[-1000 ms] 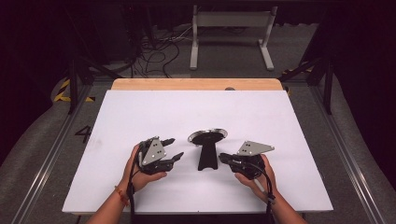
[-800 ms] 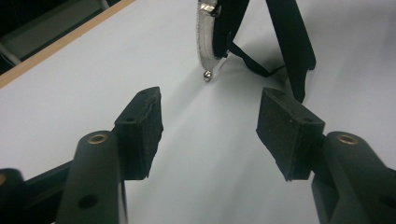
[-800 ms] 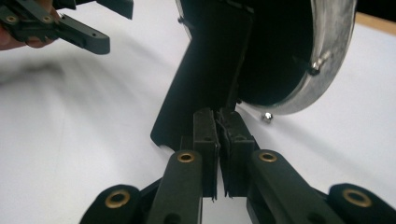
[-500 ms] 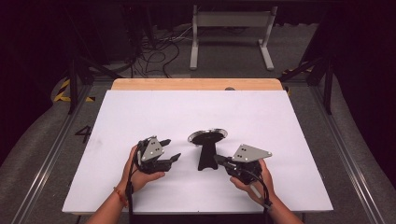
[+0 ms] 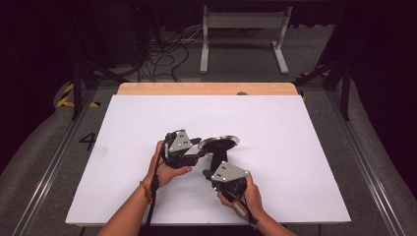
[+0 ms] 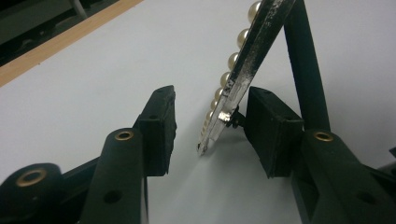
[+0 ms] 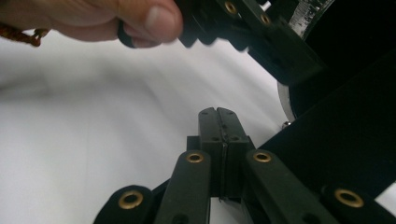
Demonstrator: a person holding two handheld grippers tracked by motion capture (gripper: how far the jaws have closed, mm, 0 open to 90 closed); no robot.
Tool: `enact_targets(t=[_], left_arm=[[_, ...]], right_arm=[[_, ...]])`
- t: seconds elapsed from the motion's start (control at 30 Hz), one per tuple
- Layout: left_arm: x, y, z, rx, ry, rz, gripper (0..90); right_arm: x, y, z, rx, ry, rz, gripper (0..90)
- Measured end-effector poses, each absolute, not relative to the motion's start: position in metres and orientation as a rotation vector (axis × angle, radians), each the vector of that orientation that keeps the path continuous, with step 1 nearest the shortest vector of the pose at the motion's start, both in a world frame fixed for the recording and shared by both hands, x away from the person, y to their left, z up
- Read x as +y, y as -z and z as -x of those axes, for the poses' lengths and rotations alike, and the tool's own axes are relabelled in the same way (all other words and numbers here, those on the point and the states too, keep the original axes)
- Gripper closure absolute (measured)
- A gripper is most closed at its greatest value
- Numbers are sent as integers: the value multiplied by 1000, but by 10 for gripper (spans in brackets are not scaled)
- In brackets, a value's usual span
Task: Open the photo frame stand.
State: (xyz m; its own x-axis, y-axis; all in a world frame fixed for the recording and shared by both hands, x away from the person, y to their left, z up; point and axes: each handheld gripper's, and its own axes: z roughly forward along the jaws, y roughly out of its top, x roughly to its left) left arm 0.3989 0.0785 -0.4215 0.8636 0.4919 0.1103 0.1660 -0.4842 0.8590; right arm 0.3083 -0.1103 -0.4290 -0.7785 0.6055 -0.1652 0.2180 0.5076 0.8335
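A small round mirror [image 5: 219, 143] with a pearl-beaded rim [image 6: 232, 59] sits tilted on a black stand [image 5: 216, 158] in the middle of the white board [image 5: 295, 147]. My left gripper [image 5: 200, 148] reaches it from the left. Its jaws have just been closing, and the mirror's rim [image 6: 245, 65] now lies between them. The left pad [image 6: 161, 126] stands clear of the rim, and the right pad [image 6: 271, 130] is close behind it. My right gripper [image 5: 208, 173] is shut on nothing, just in front of the stand's base [image 7: 345, 130]. Its fingertips [image 7: 218, 116] are pressed together.
A wooden strip [image 5: 206, 88] runs along the board's far edge. Beyond the table are floor cables [image 5: 162, 54] and a grey metal frame [image 5: 241, 34]. In the right gripper view, the person's other hand [image 7: 140, 18] and the left gripper [image 7: 252, 32] are close above.
Both hands have moved inward to the stand. The left gripper went right, up to the mirror's rim. The right gripper went left and nearer, in front of the base.
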Motion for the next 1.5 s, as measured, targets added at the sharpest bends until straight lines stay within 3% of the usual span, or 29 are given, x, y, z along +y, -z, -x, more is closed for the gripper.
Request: enact_targets(t=[0.17,0.53,0.93,1.07,1.2,1.33,1.5], left_arm=[[73,426,-402,427,-414,-2088,691],[64,426,-387,382,-548,-2153,762],[62,426,-384,394,-561,-2158,766],[63,431,-385,439,-524,-2086,755],[63,436,-388,462,-516,-2105,691],[67,443,-395,484,-451,-2082,713],[65,443,-394,458,-470,-2099,763]], right_arm=[[-100,436,-309,2309,-1151,-668,900],[-96,452,-316,2276,-1031,-783,900],[-110,455,-319,2290,-1028,-801,900],[-111,455,-318,2285,-1015,-801,900],[-112,454,-318,2294,-1013,-804,900],[-114,455,-319,2296,-1035,-823,900],[-114,456,-321,2298,-1049,-834,900]])
